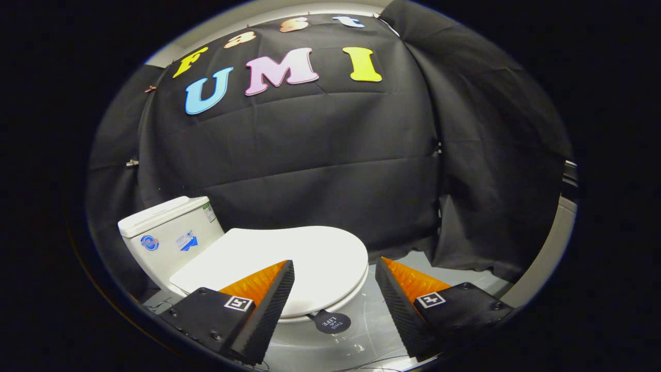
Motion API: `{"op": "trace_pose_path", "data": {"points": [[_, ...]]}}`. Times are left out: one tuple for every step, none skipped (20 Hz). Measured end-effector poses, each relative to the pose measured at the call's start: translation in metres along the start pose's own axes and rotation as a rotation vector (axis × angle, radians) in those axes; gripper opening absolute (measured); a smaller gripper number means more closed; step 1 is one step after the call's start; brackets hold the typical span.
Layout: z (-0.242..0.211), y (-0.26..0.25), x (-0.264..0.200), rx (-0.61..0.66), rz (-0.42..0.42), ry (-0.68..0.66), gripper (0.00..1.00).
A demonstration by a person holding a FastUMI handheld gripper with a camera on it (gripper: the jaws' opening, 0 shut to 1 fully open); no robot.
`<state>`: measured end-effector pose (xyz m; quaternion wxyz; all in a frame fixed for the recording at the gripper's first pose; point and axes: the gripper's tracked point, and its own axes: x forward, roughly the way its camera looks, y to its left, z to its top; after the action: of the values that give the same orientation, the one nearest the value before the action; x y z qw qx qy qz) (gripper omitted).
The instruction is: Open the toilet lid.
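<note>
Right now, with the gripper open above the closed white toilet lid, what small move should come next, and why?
Probably ease the gripper down and forward toward the small round black tab at the front rim of the closed white toilet lid. The fingers stand apart, touching nothing, and that tab, between them, looks like the easiest lifting point.

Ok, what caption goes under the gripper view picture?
Open gripper hovering above the closed toilet lid, its small round tab between the jaws.
</note>
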<state>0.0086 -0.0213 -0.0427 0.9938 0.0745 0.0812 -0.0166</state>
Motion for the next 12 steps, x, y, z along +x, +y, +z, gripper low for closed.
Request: {"op": "trace_pose_path", "data": {"points": [[-0.004, -0.004, 0.001, 0.022, -0.005, 0.012, 0.99], [-0.007, -0.007, 0.002, 0.046, -0.009, 0.027, 0.99], [-0.011, -0.009, 0.003, 0.077, -0.01, 0.043, 0.99], [-0.017, -0.01, 0.004, 0.109, -0.005, 0.065, 0.99], [-0.022, -0.014, 0.004, 0.154, -0.005, 0.09, 0.99], [-0.025, -0.017, 0.006, 0.202, -0.004, 0.114, 0.99], [-0.031, -0.018, 0.005, 0.255, 0.001, 0.136, 0.99], [-0.037, -0.02, 0.006, 0.309, 0.0, 0.163, 0.99], [-0.043, -0.02, 0.008, 0.365, 0.002, 0.19, 0.99], [-0.052, -0.022, 0.008, 0.422, 0.003, 0.226, 0.99], [-0.061, -0.022, 0.008, 0.48, 0.006, 0.263, 0.99], [-0.068, -0.025, 0.009, 0.538, 0.0, 0.297, 0.96]]}}
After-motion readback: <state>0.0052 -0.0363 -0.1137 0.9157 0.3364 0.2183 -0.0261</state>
